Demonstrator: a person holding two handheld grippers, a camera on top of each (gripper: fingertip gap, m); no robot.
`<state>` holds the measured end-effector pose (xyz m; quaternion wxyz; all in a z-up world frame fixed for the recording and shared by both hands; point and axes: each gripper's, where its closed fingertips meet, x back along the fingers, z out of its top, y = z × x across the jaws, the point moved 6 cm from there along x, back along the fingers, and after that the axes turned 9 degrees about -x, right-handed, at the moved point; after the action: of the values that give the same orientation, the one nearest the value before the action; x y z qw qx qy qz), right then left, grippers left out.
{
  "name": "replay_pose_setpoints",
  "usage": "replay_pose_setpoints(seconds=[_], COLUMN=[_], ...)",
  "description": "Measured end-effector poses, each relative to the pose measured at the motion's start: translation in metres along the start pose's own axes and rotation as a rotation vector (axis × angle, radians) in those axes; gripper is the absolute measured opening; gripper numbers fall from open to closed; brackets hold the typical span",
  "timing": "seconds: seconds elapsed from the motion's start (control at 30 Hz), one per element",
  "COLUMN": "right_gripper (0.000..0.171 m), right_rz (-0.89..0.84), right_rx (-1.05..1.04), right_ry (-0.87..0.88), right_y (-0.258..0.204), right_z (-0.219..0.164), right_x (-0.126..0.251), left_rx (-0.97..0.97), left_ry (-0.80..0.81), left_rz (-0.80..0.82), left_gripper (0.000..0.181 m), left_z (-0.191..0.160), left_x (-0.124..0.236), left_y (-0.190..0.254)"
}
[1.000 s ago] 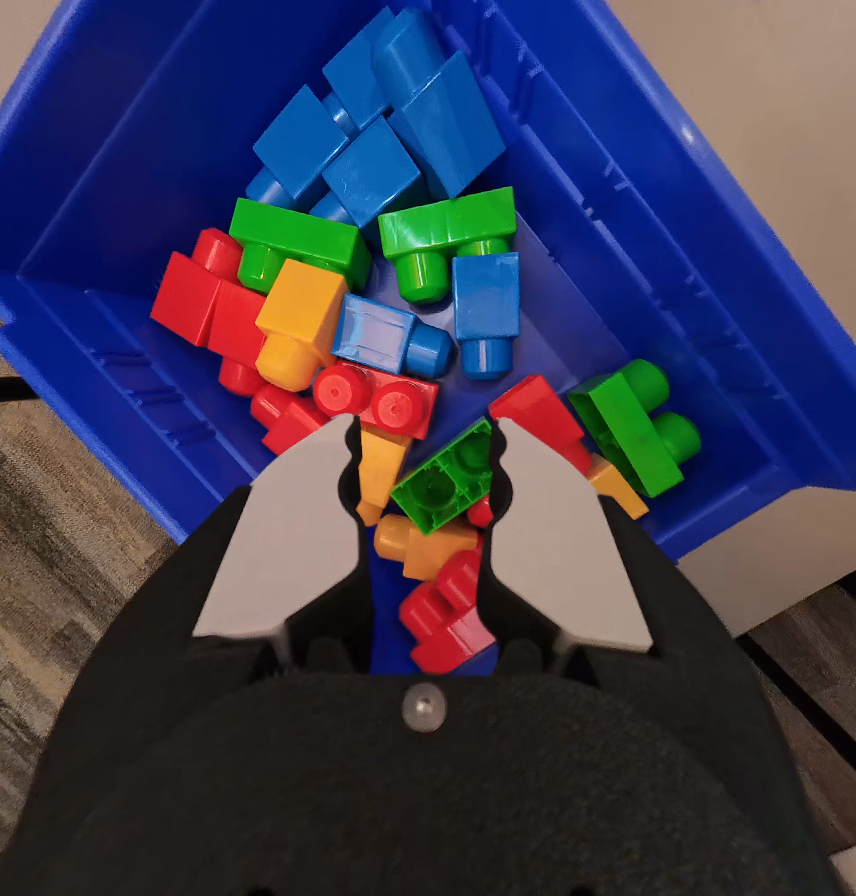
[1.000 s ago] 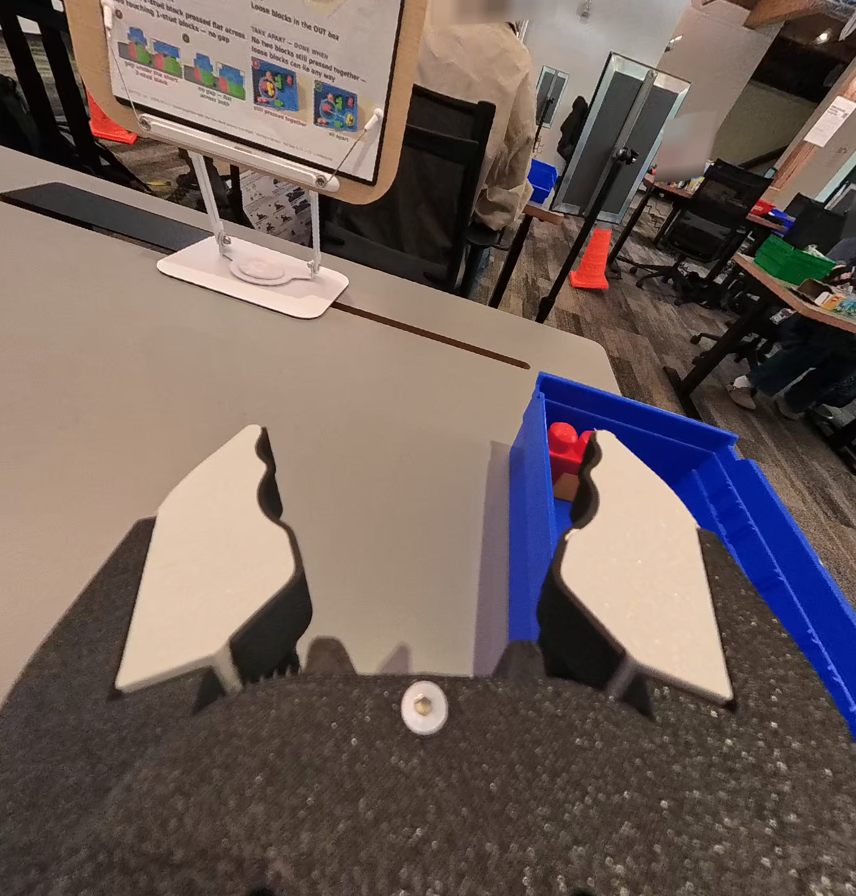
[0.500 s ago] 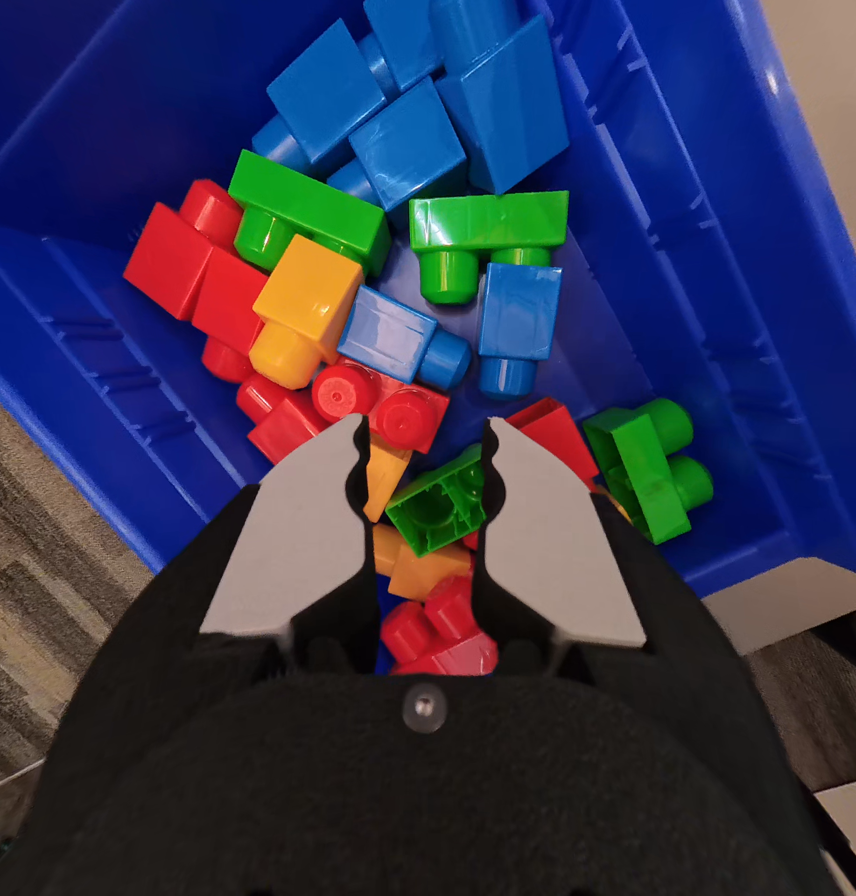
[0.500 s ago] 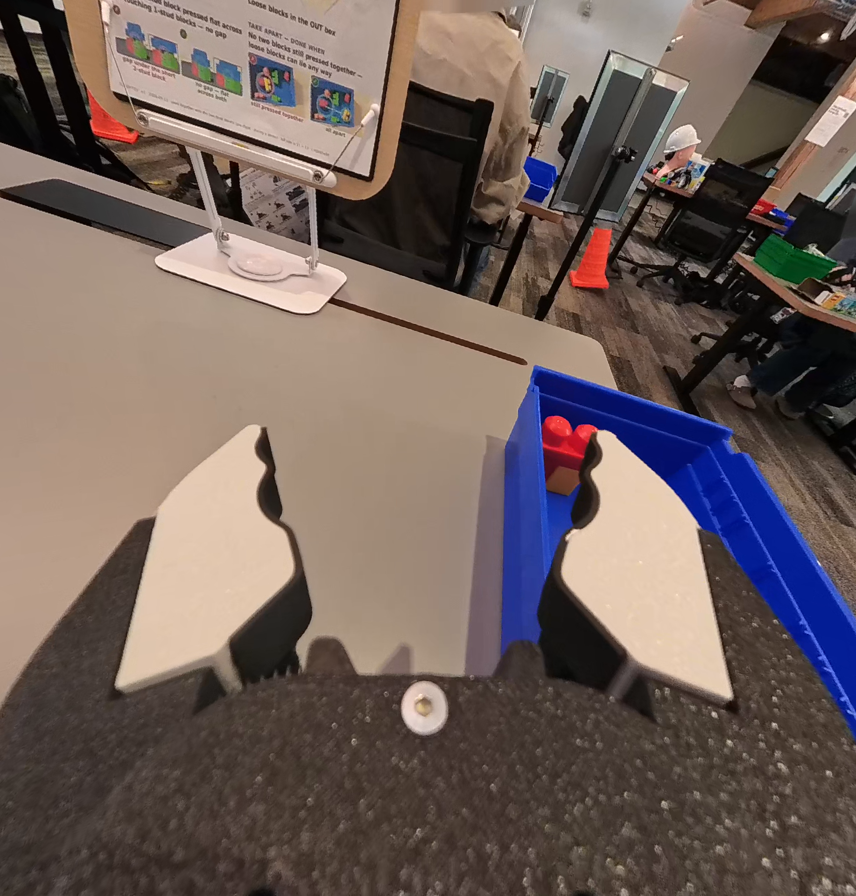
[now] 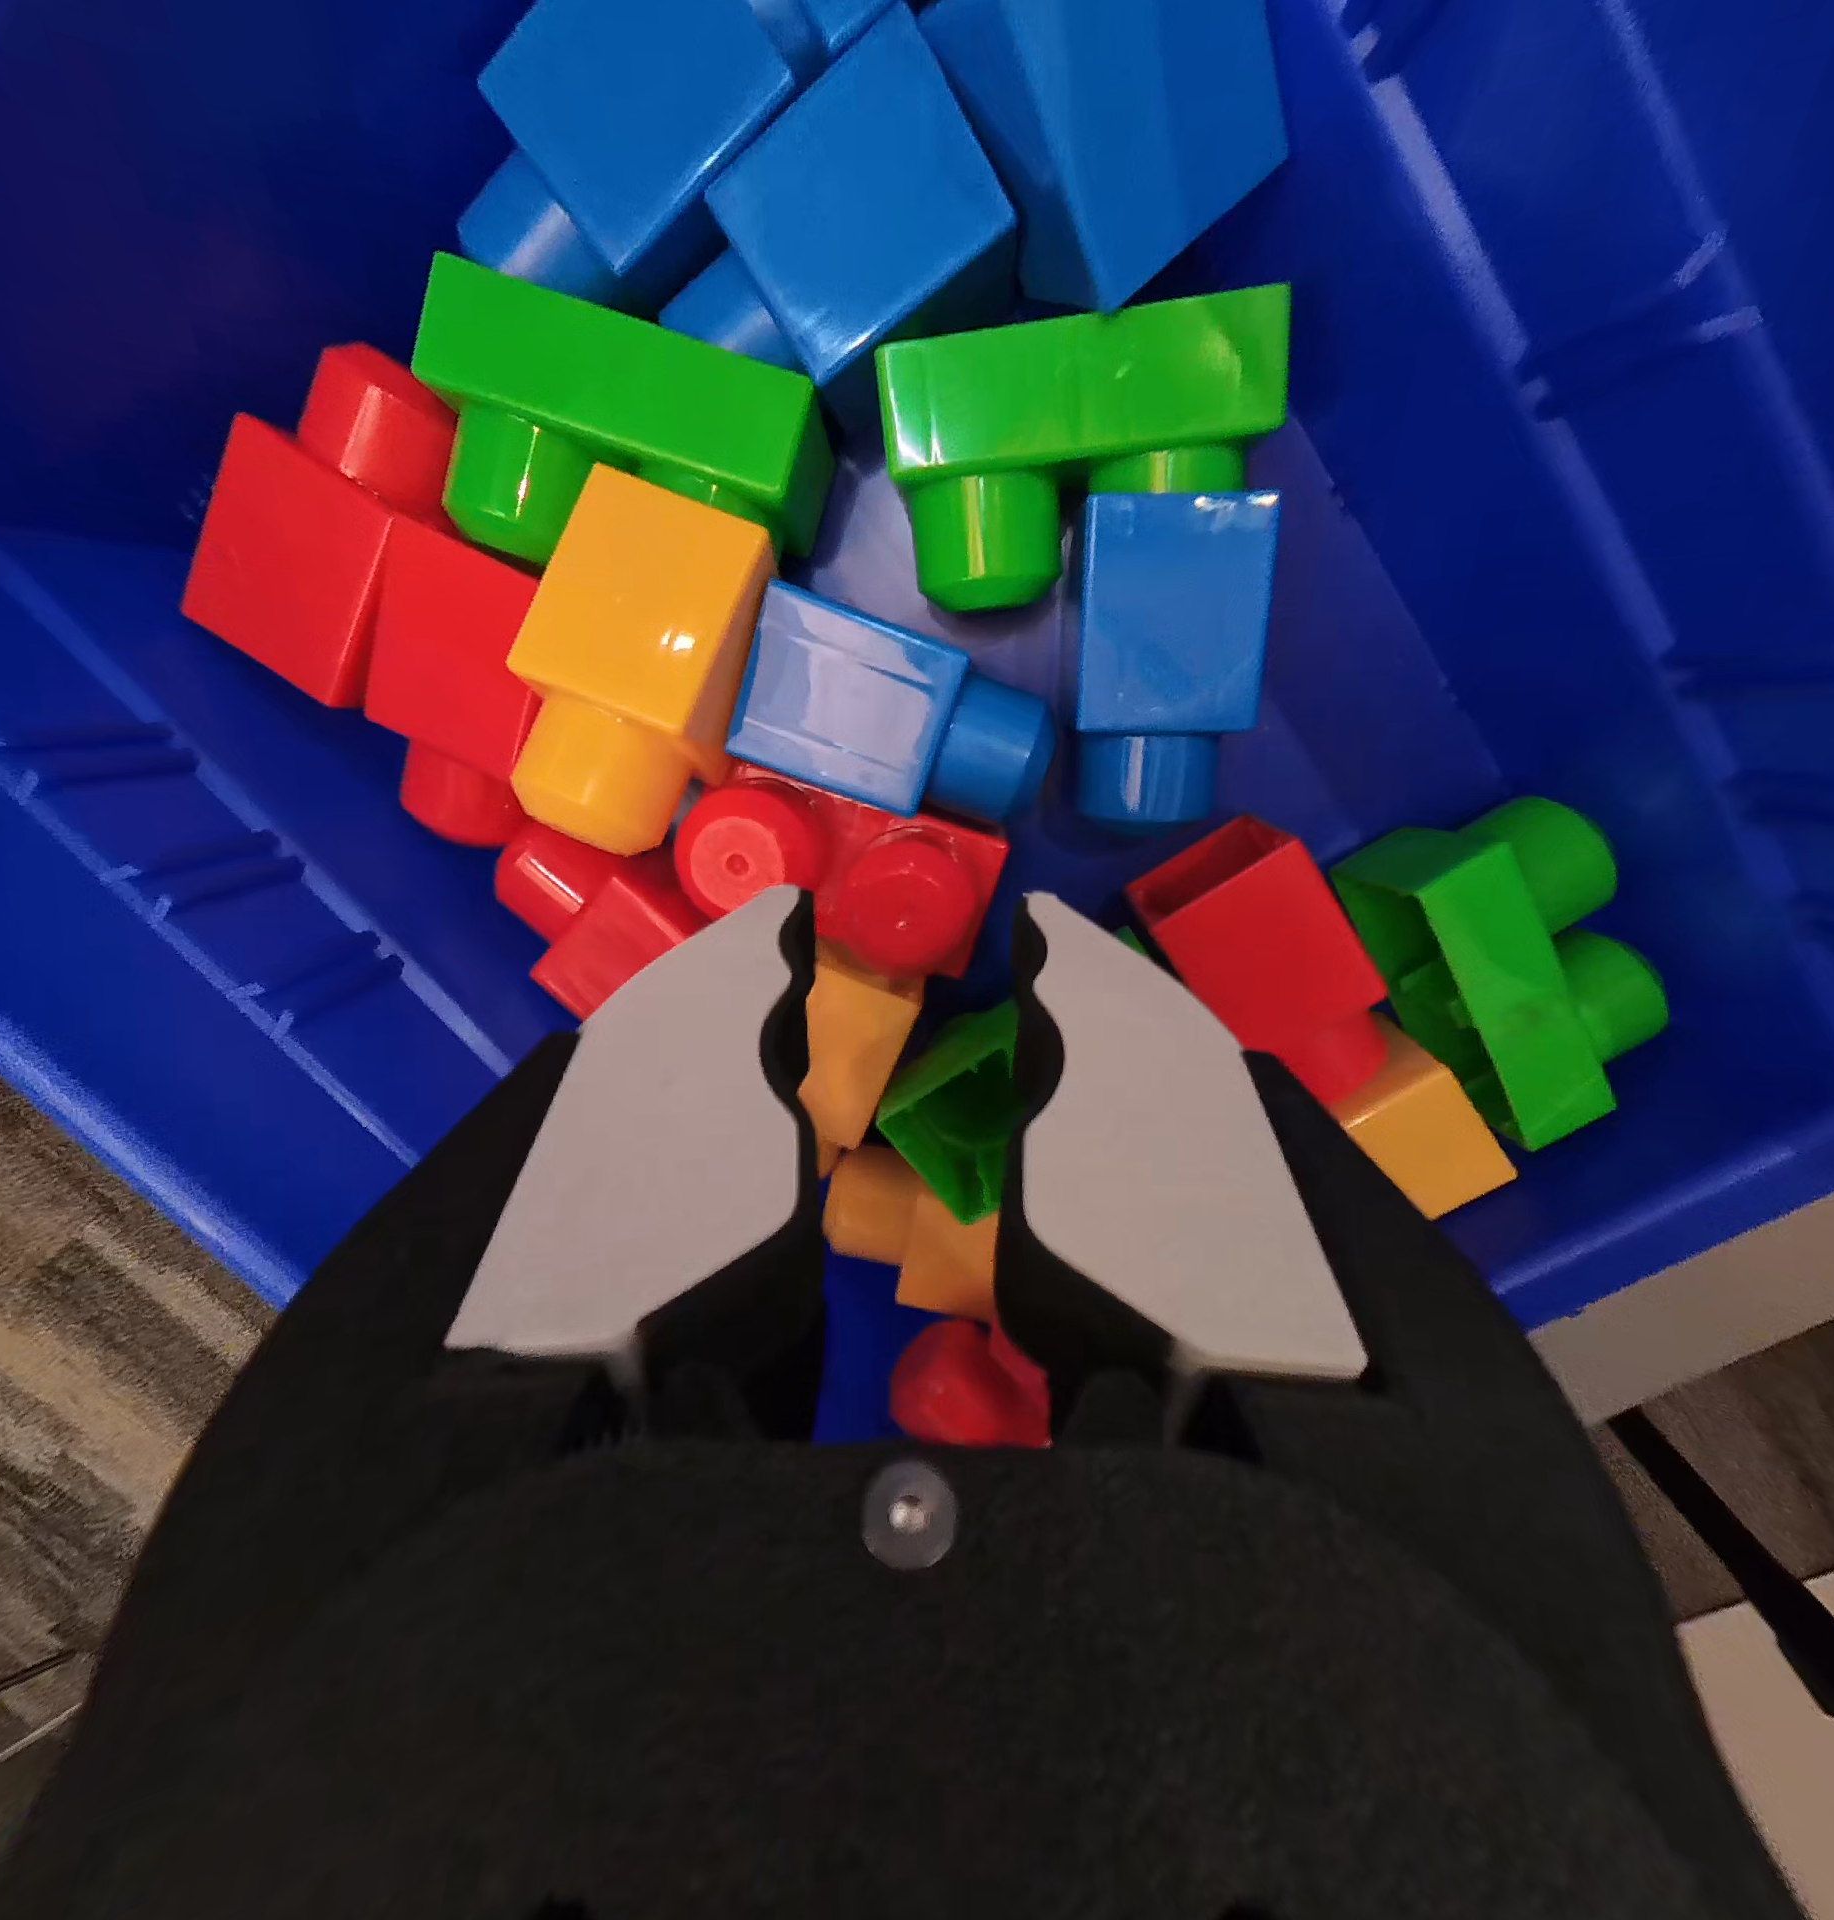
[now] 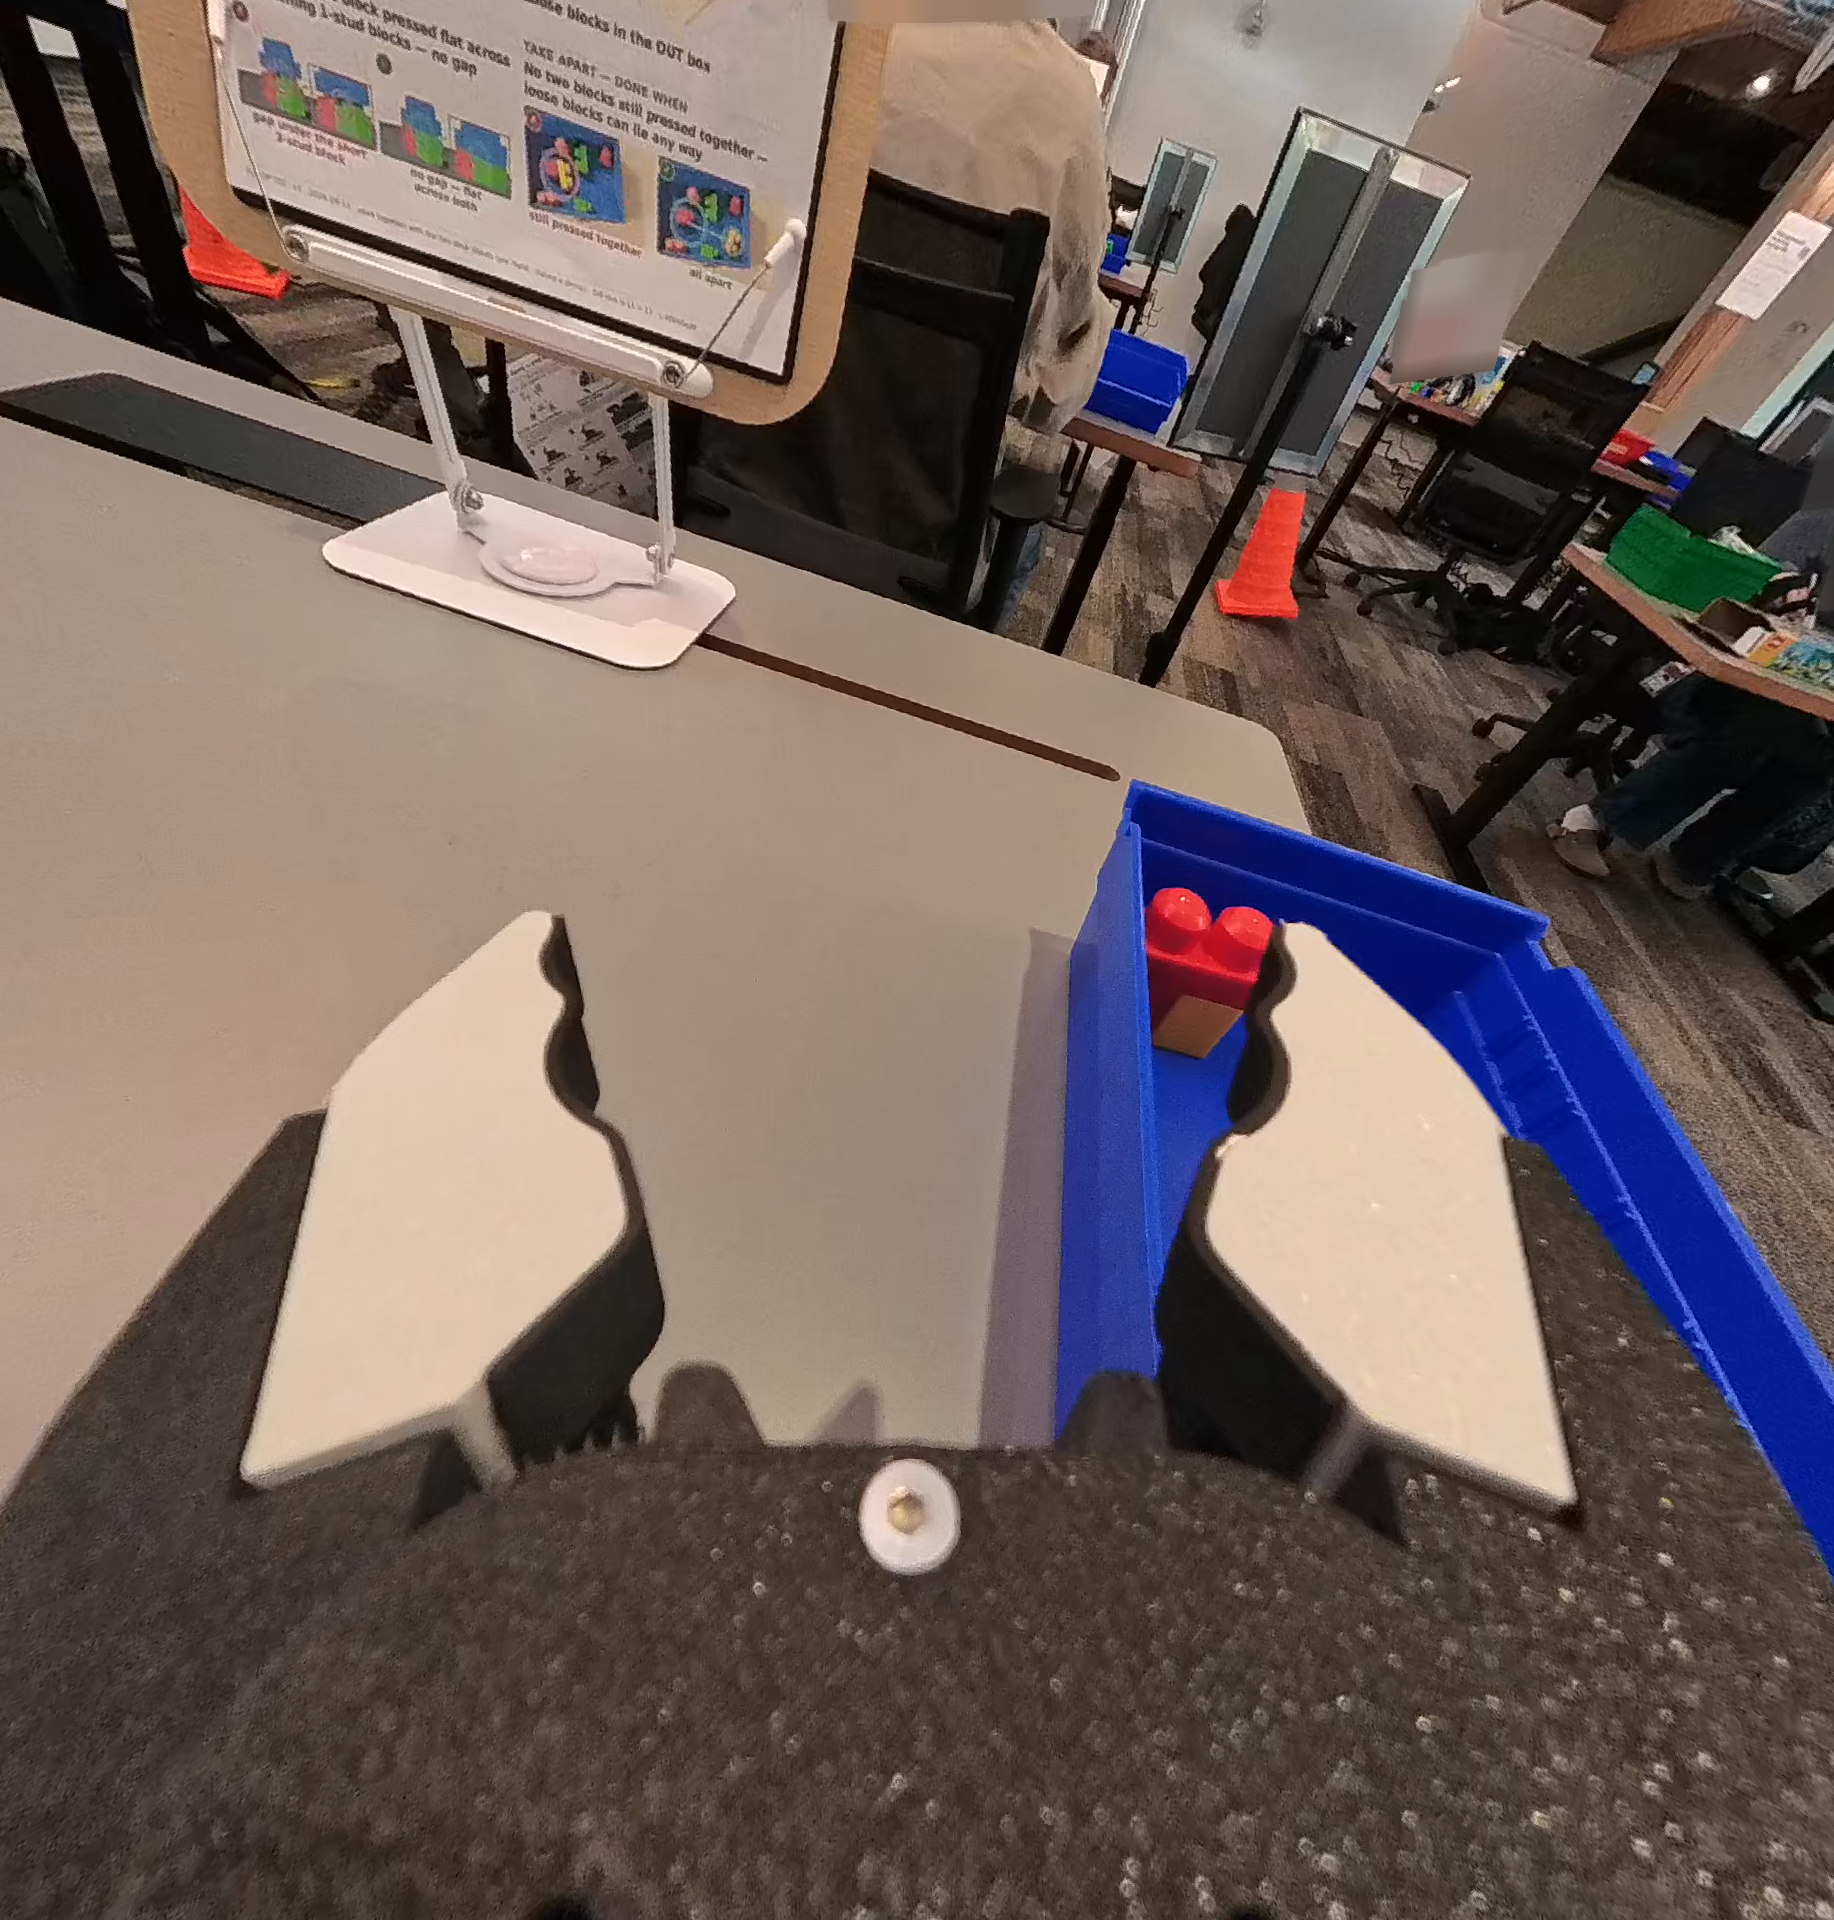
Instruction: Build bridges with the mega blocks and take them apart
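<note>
In the left wrist view a blue bin point(image 5: 217, 935) holds several loose mega blocks in red, green, blue and orange. My left gripper point(image 5: 913, 914) is open, its jaws fairly close together, low over the near end of the pile. Between its fingers lie an overturned green block point(image 5: 954, 1112) and an orange block point(image 5: 856, 1039), with a red two-stud block point(image 5: 851, 873) just past the tips. My right gripper point(image 6: 920, 925) is open wide and empty above the grey table point(image 6: 373, 831). Beside it a second blue bin point(image 6: 1100, 1091) holds a red block point(image 6: 1204, 945) on an orange block point(image 6: 1193, 1023).
A white stand point(image 6: 539, 571) with an instruction board stands at the back of the table. A person sits on a black chair point(image 6: 913, 416) behind it. Carpet floor point(image 5: 82, 1299) shows beside the left bin. An orange cone point(image 6: 1266, 561) and other desks lie to the right. There is about 80 cm between the tips of the two grippers.
My left gripper has moved down and closer into the bin, and its jaws have narrowed a little around the green and orange blocks. The right gripper has barely shifted.
</note>
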<state>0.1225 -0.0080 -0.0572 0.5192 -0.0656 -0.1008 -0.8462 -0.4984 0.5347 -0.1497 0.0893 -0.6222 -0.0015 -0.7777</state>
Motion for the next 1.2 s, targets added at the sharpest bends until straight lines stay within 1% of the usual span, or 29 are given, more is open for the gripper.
replay_pose_setpoints(seconds=[0.13, 0.27, 0.47, 0.67, 1.03, 1.1, 1.2], right_gripper=[0.12, 0.12, 0.121, 0.123, 0.123, 0.123, 0.124], right_rz=[0.002, 0.005, 0.008, 0.004, 0.017, 0.02, 0.027], right_rx=[0.005, 0.005, 0.0, 0.004, 0.003, 0.003, 0.002], right_ry=[-0.003, -0.007, -0.015, -0.014, -0.007, -0.008, -0.007], right_y=[-0.0004, -0.0012, -0.0023, -0.0022, -0.0046, -0.0052, -0.0066], right_z=[0.0008, 0.0002, -0.0028, -0.0035, -0.0027, -0.003, -0.003], right_x=[-0.001, -0.0028, -0.0051, -0.0043, -0.0063, -0.0068, -0.0078], left_rx=[0.006, -0.012, -0.006, -0.079, -0.081, -0.081, -0.098], left_ry=[0.003, -0.002, 0.005, -0.035, 0.021, 0.025, 0.018], left_rz=[-0.022, -0.024, -0.023, 0.021, 0.026, 0.02, -0.001], left_gripper=[0.037, 0.03, 0.027, 0.033, 0.027, 0.031, 0.045], left_z=[-0.002, -0.002, -0.0024, -0.003, -0.0047, -0.0047, -0.0048], left_x=[-0.0044, -0.0081, -0.0083, -0.0081, -0.01, -0.0099, -0.0099], left_y=[-0.0015, -0.0008, -0.0022, 0.0005, -0.0009, 0.0001, 0.0057])
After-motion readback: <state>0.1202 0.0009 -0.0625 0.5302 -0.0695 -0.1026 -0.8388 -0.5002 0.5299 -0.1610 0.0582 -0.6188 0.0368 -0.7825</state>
